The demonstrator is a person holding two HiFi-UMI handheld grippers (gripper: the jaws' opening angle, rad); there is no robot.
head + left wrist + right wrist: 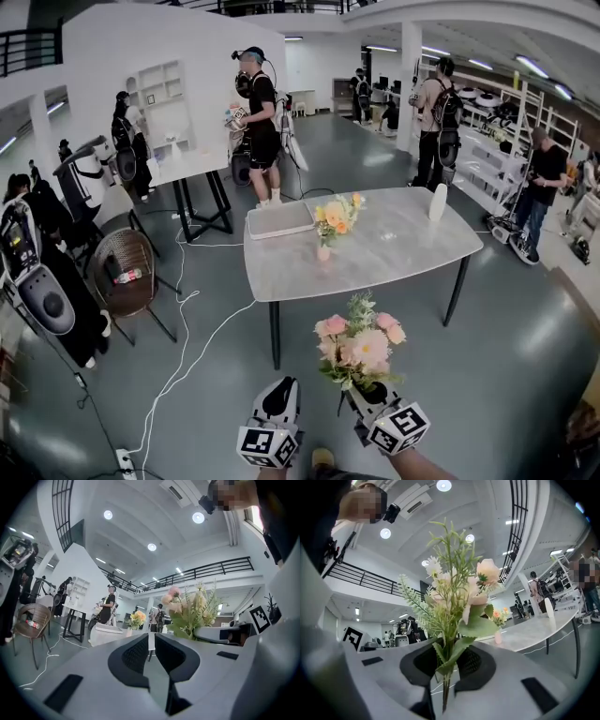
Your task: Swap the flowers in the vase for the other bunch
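On the grey table ahead stands a small pink vase with yellow and orange flowers. My right gripper is shut on the stems of a pink and cream bunch, held upright well short of the table. In the right gripper view the stems run down between the jaws, with the blooms above and the vase far off. My left gripper is beside it, shut and empty. The left gripper view shows its jaws closed together, the pink bunch at the right and the vase flowers ahead.
A white tray and a white bottle also sit on the table. White cables trail over the floor at the left near a wicker chair. Several people stand beyond the table and at both sides.
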